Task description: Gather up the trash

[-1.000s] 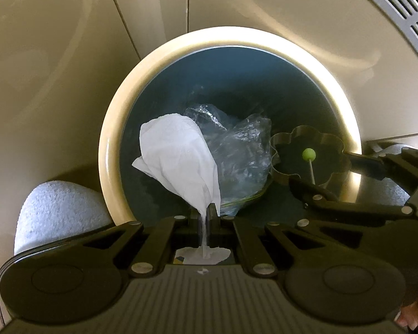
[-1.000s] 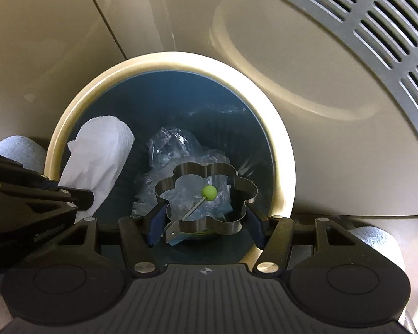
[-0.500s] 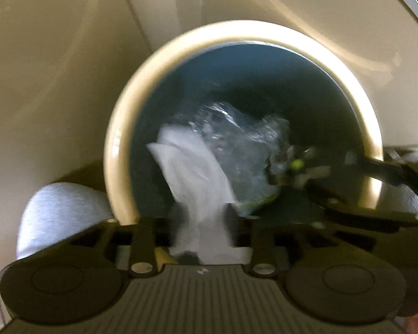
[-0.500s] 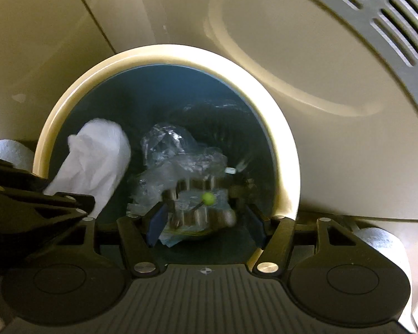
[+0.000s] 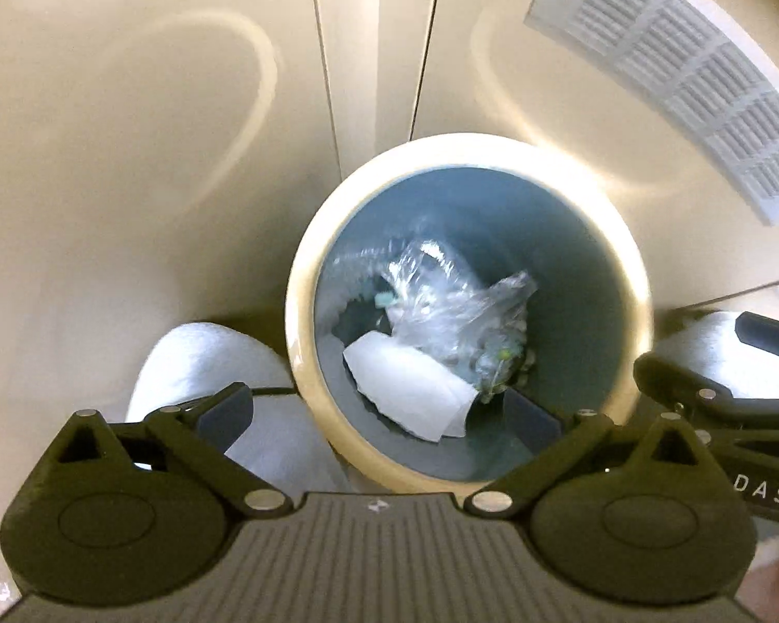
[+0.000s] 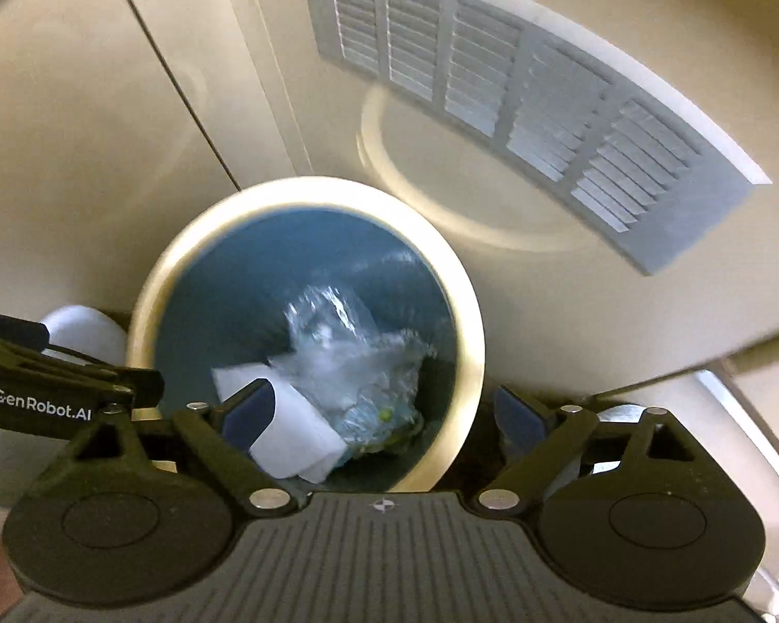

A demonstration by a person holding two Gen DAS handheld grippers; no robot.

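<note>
A round cream-rimmed bin (image 5: 306, 306) (image 6: 467, 311) with a blue inside stands below both grippers. At its bottom lie a white tissue (image 5: 410, 389) (image 6: 296, 431), crumpled clear plastic (image 5: 452, 301) (image 6: 337, 342) and a small green ball on a stick (image 5: 504, 353) (image 6: 387, 414). My left gripper (image 5: 381, 415) hangs above the bin, its jaws opening wide with nothing between them. My right gripper (image 6: 384, 412) is also above the bin, jaws opening and empty. The right gripper's arm (image 5: 722, 405) shows at the right of the left wrist view.
Cream cabinet doors (image 5: 130, 104) (image 6: 78, 104) rise behind the bin. A white louvred vent (image 5: 690, 67) (image 6: 519, 83) sits to the upper right. White rounded objects (image 5: 202, 363) (image 6: 78, 332) stand beside the bin on the left and another (image 5: 701, 342) on the right.
Both grippers rose away from the bin and opened. The tissue dropped out of the left one and the flower-shaped metal ring with the green ball dropped out of the right one into the bin.
</note>
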